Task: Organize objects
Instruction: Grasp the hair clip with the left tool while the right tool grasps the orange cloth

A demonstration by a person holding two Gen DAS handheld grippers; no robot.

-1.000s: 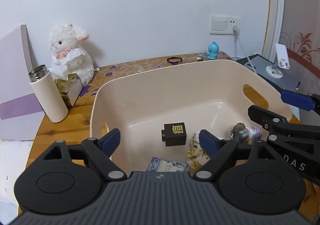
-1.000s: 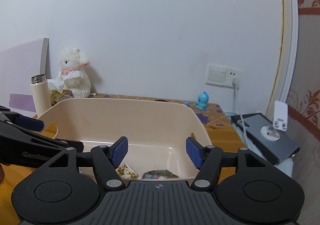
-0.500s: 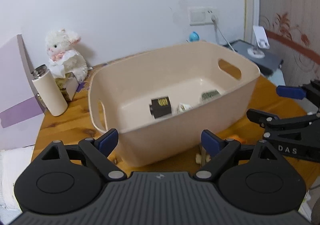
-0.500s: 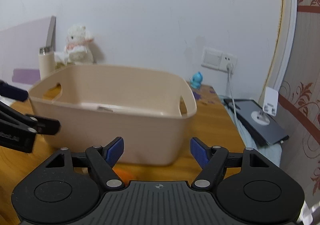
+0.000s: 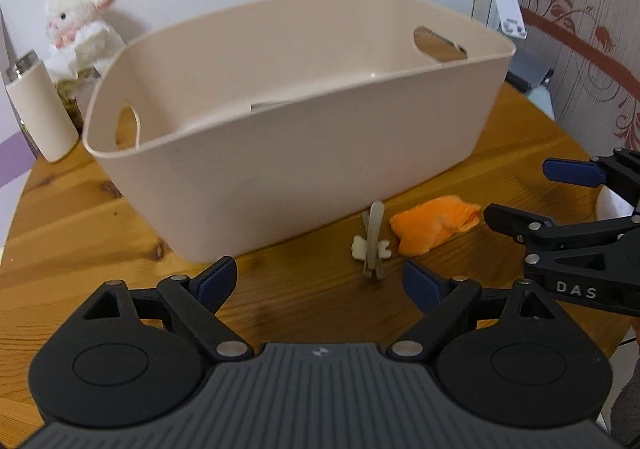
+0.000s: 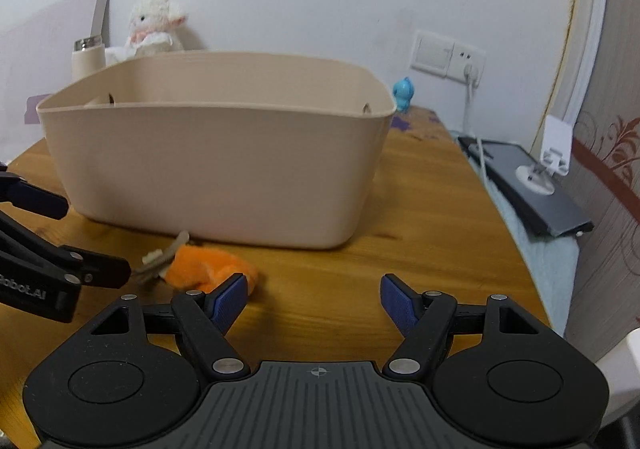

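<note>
A beige plastic bin (image 5: pixel 280 153) (image 6: pixel 216 169) stands on the round wooden table (image 5: pixel 80 233); its contents are hidden behind its front wall. In front of it lie an orange plush piece (image 5: pixel 432 225) (image 6: pixel 204 267) and a small beige hair clip with a white bow (image 5: pixel 372 245) (image 6: pixel 160 255). My left gripper (image 5: pixel 320 281) is open low over the table, the clip just ahead of its right finger. My right gripper (image 6: pixel 312 303) is open with nothing between its fingers, the orange plush beside its left fingertip.
A cream thermos (image 5: pixel 40 113) and a white plush lamb (image 5: pixel 80 33) stand behind the bin at the left. A blue figurine (image 6: pixel 402 93), a wall socket with cable (image 6: pixel 468 69) and a dark device with a phone stand (image 6: pixel 532 181) are at the right.
Both grippers have dropped from above the bin's inside to table level in front of it. The bin's contents have gone out of sight; the orange plush and the clip have come into view.
</note>
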